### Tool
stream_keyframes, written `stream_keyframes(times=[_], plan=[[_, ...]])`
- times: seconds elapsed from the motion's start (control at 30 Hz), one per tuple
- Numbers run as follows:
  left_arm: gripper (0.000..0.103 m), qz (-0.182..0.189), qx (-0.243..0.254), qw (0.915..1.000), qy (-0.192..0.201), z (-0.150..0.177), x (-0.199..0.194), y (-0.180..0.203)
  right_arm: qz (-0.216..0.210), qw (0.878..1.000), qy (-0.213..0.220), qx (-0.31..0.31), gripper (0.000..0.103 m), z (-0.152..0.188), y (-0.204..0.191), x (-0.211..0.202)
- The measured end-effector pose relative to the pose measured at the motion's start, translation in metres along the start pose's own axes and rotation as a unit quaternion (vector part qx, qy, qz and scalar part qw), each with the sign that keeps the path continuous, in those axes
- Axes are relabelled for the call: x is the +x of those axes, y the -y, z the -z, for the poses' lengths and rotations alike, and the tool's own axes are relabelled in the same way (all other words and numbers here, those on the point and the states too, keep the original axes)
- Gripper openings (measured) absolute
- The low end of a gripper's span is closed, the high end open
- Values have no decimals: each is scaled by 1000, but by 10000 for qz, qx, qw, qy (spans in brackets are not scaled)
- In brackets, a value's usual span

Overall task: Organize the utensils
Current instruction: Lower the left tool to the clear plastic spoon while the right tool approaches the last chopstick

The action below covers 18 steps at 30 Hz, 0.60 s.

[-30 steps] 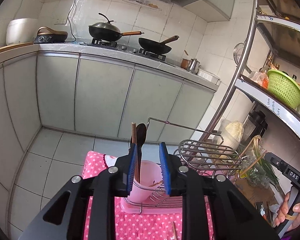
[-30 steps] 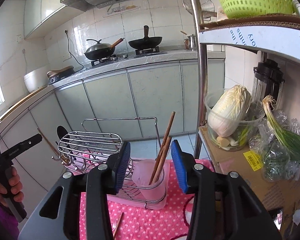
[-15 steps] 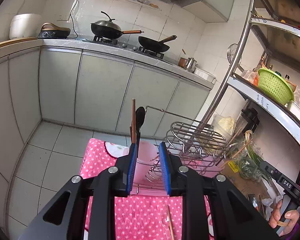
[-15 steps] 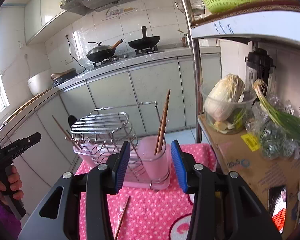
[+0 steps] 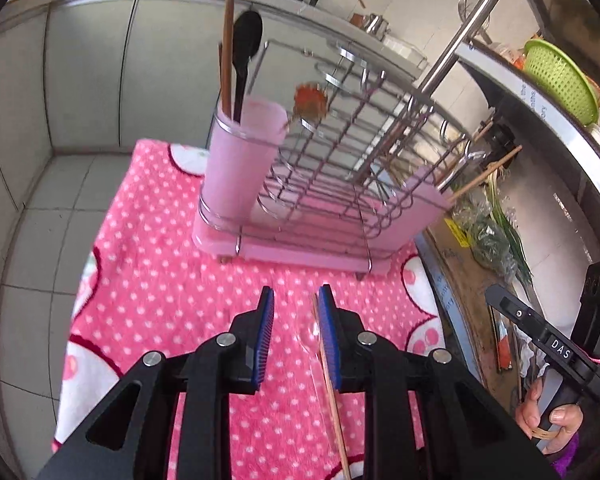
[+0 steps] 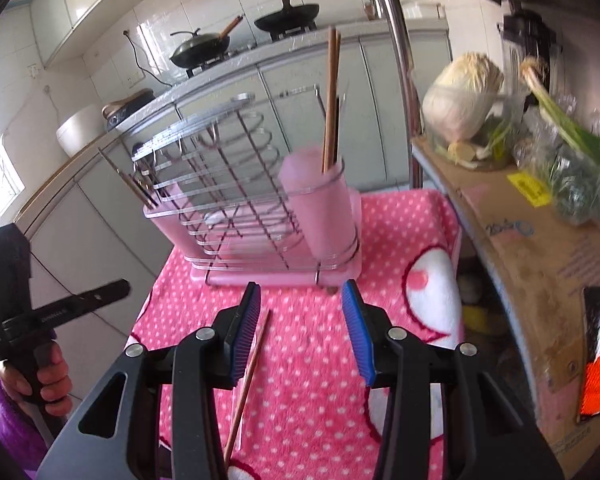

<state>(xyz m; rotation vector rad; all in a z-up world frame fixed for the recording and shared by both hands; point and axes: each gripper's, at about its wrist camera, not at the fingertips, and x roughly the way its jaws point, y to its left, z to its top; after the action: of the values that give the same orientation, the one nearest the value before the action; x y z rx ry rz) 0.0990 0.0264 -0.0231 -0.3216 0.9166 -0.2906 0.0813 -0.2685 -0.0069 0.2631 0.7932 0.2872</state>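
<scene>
A wire dish rack [image 5: 340, 152] on a pink tray stands on a pink dotted cloth [image 5: 160, 280]. Its near pink cup [image 5: 240, 160] holds a black spoon [image 5: 246, 44] and a wooden chopstick [image 5: 228, 36]. In the right wrist view the rack [image 6: 228, 184] has a pink cup [image 6: 320, 204] with chopsticks [image 6: 332, 100]. A loose chopstick [image 5: 332, 384] lies on the cloth by the right finger of my left gripper [image 5: 294, 328], beside a clear spoon [image 5: 308, 336]. It also shows in the right wrist view [image 6: 248, 376]. My left gripper is open and empty. My right gripper [image 6: 304, 336] is open and empty.
A metal shelf pole [image 5: 460, 36] stands right of the rack. The shelf holds a green basket [image 5: 560, 76], a cabbage [image 6: 460, 100] and green onions [image 6: 572, 132]. Grey cabinets [image 5: 92, 68] with pans [image 6: 200, 46] on the stove stand behind. The floor [image 5: 40, 240] drops off left of the cloth.
Both grippers have dropped and tilted down toward the cloth, closer to the rack. The loose chopstick now lies between and under the fingers in both views.
</scene>
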Motion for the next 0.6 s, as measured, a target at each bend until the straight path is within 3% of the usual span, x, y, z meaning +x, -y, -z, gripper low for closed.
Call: stream_keyframes(times=[0.27, 0.6], plan=[[22, 340, -388, 9922, -1135, 10, 78, -1, -132, 9996, -228, 77, 43, 9, 8, 15], [22, -293, -169, 9851, -1684, 20, 136, 4, -220, 9988, -344, 258, 43, 11, 23, 23]])
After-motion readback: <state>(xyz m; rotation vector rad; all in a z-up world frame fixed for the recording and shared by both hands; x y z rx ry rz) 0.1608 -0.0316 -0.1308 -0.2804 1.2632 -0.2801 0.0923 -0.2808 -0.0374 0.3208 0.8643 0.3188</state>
